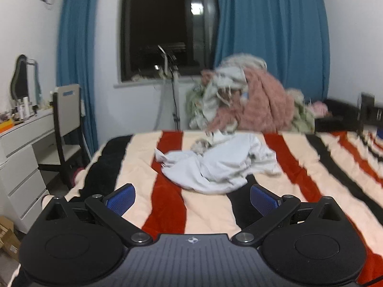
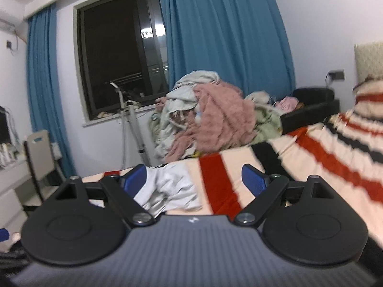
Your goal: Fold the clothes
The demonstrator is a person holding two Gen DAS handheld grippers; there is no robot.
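Garment: crumpled white garment (image 1: 222, 167) on striped bed (image 1: 299, 191) | left claw (image 1: 192, 197): released, empty, hovering short of it | right claw (image 2: 194, 179): released, empty, garment just ahead-left

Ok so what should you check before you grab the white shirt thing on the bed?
1. Left gripper open: ok, its jaws stand wide apart with nothing between them.
2. Right gripper open: ok, jaws wide apart and empty.
3. White garment within view: ok, it lies crumpled on the striped blanket, ahead of both grippers.
4. Garment flat enough to fold: not ok, it is bunched up and needs spreading first.
5. Collar, sleeves or hem found: cannot tell, the folds and blur hide them.
6. Garment apart from the clothes pile: cannot tell, its far edge comes close to the pile in the left wrist view.
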